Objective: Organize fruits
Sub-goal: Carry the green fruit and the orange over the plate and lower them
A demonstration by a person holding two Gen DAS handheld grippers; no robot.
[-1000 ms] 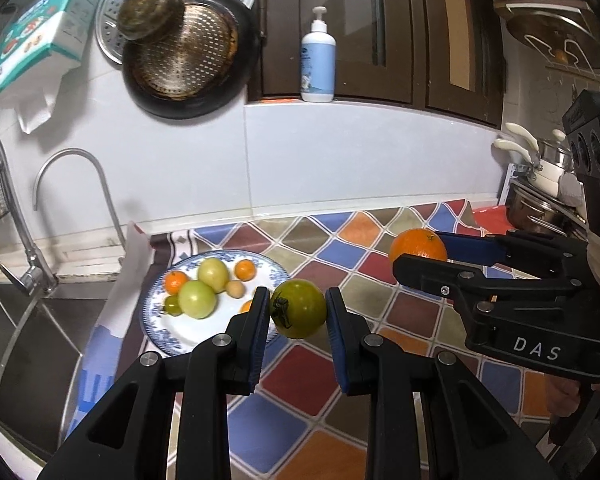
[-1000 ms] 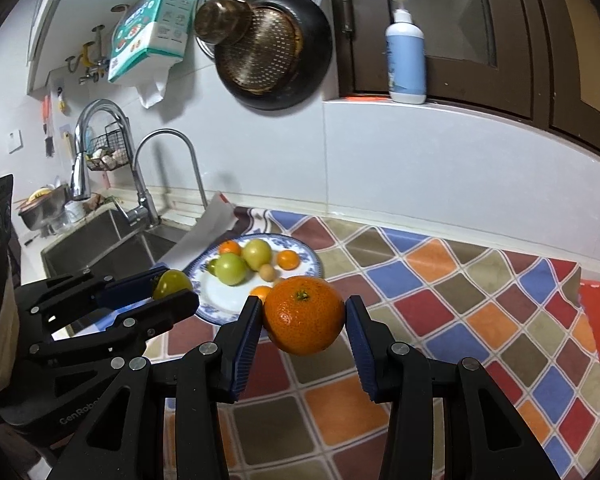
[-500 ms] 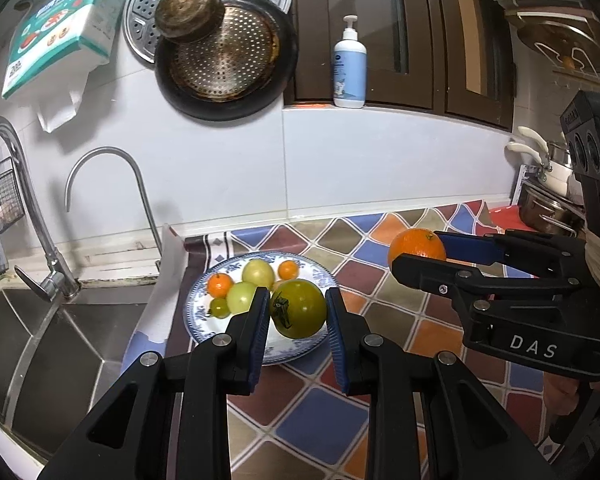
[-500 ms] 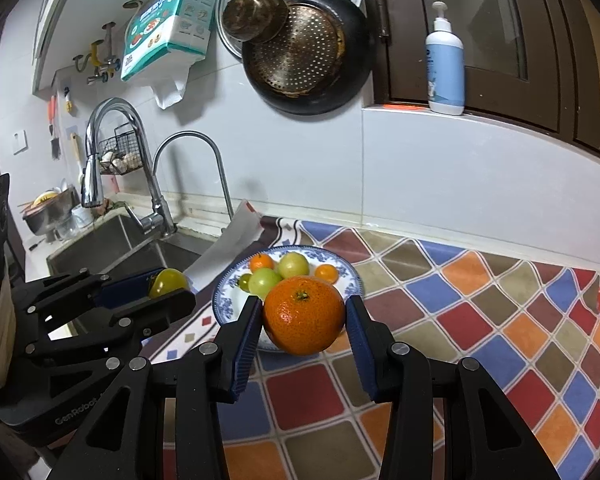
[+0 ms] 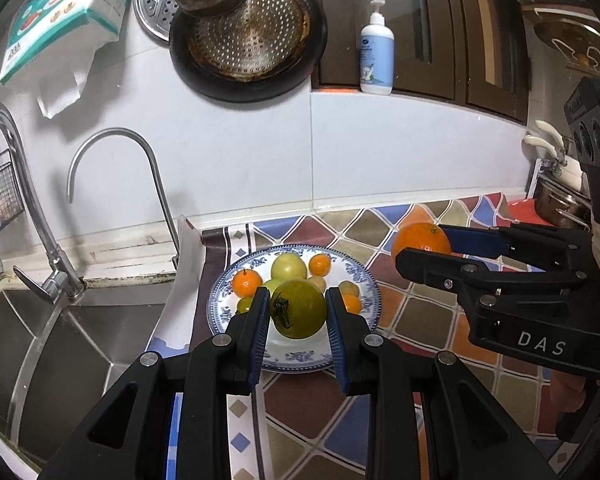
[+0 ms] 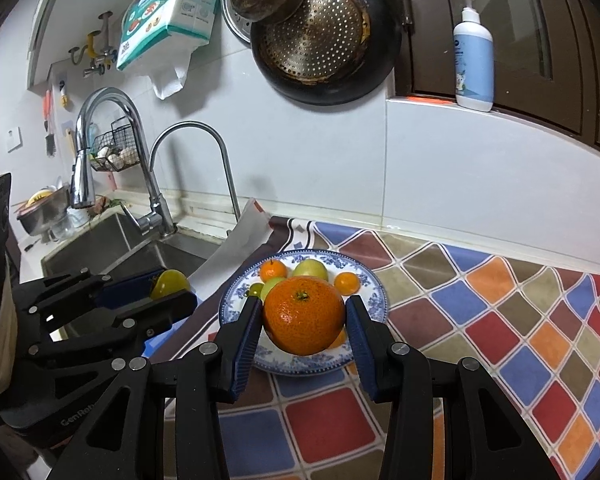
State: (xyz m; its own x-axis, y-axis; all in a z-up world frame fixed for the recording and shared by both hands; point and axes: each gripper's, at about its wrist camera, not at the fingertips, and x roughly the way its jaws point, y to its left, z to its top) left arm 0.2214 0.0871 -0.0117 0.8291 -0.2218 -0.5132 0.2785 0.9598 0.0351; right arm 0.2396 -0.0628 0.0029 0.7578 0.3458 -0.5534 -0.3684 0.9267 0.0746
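While clamped on a round green tomato (image 5: 299,309) and a large orange mandarin (image 6: 303,315) over the crowded blue-patterned china plate (image 5: 366,280), risked knocking fruit off.

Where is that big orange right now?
The big orange is held between the right gripper's blue pads, in the air in front of the blue-and-white plate of smaller fruit, to the right of the sink.

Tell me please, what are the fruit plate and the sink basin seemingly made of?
The plate looks like glazed ceramic or porcelain: white, glossy, with a blue floral pattern printed around its rim. The sink basin appears to be brushed stainless steel: grey, dully reflective, with sharply folded flat walls. Neither can be confirmed by look alone.
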